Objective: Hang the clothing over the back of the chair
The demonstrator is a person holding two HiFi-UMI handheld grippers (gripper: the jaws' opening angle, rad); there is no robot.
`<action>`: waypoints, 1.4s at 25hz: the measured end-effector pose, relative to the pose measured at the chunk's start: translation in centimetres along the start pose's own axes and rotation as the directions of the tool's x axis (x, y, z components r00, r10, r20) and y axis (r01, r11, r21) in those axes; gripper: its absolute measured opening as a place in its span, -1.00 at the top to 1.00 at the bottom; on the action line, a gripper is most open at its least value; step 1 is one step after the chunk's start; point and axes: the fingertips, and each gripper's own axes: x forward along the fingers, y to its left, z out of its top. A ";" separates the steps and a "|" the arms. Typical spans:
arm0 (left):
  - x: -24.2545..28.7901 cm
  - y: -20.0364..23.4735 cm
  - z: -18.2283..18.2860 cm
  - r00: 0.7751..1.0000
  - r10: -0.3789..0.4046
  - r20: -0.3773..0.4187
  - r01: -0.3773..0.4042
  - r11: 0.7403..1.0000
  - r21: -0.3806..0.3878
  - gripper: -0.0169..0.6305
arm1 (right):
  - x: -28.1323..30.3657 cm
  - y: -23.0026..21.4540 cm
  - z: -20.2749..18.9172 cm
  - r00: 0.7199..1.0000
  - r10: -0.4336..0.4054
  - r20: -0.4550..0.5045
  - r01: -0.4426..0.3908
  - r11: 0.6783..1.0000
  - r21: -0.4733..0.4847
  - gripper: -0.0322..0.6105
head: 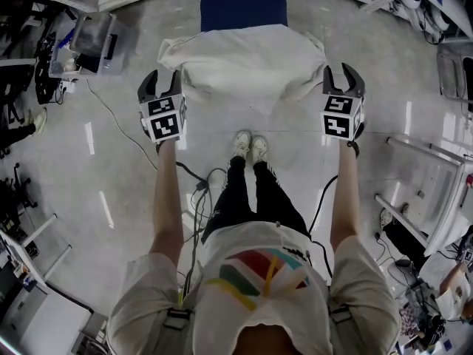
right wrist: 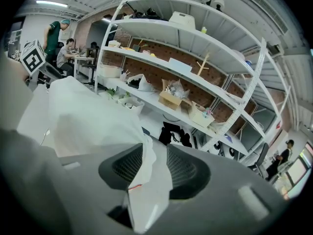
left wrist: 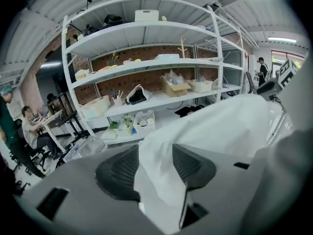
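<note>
A: Looking down from the head view, where's the garment (head: 244,61)?

B: It's draped over the chair (head: 244,9), on the side nearest the person. It's white and spread wide, and only the blue seat shows beyond it.

A: And the left gripper (head: 164,80)?

B: It's at the garment's left corner. Its jaws stand apart, and in its own view a fold of cloth runs up between the pads (left wrist: 190,164), loose and not pinched.

A: Right gripper (head: 340,74)?

B: It's the same at the right corner. The jaws are apart, and a white edge lies between its pads (right wrist: 183,169) with a gap beside it. Both have let go.

A: Anything else around?

B: Shelves (left wrist: 146,65) stand behind the chair, and cables (head: 199,187) lie on the floor by the person's shoes (head: 250,146).
</note>
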 end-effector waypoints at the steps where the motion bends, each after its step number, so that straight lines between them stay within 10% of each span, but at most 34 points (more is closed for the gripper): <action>1: -0.4 0.2 0.5 1.000 0.003 0.015 -0.003 1.000 0.000 0.32 | -0.4 -0.2 0.3 1.000 -0.004 0.007 0.004 1.000 0.001 0.43; 10: -5.0 0.6 9.0 0.980 0.003 0.201 0.002 1.000 -0.025 0.33 | -4.9 -4.4 5.9 0.987 -0.085 0.134 0.078 0.995 0.058 0.50; 16: -10.4 -0.6 16.9 0.919 0.000 0.395 0.005 1.000 -0.013 0.85 | -9.9 -7.9 12.6 0.937 -0.183 0.297 0.154 0.981 0.120 0.88; 27: -23.3 -1.2 26.5 0.757 0.028 0.652 0.011 0.998 -0.055 0.88 | -22.8 -9.9 22.8 0.754 -0.270 0.599 0.193 0.962 0.191 0.88; 35: -29.8 -3.2 26.5 0.682 0.042 0.730 0.009 0.998 -0.066 0.88 | -28.4 -7.1 23.1 0.684 -0.273 0.677 0.156 0.961 0.230 0.88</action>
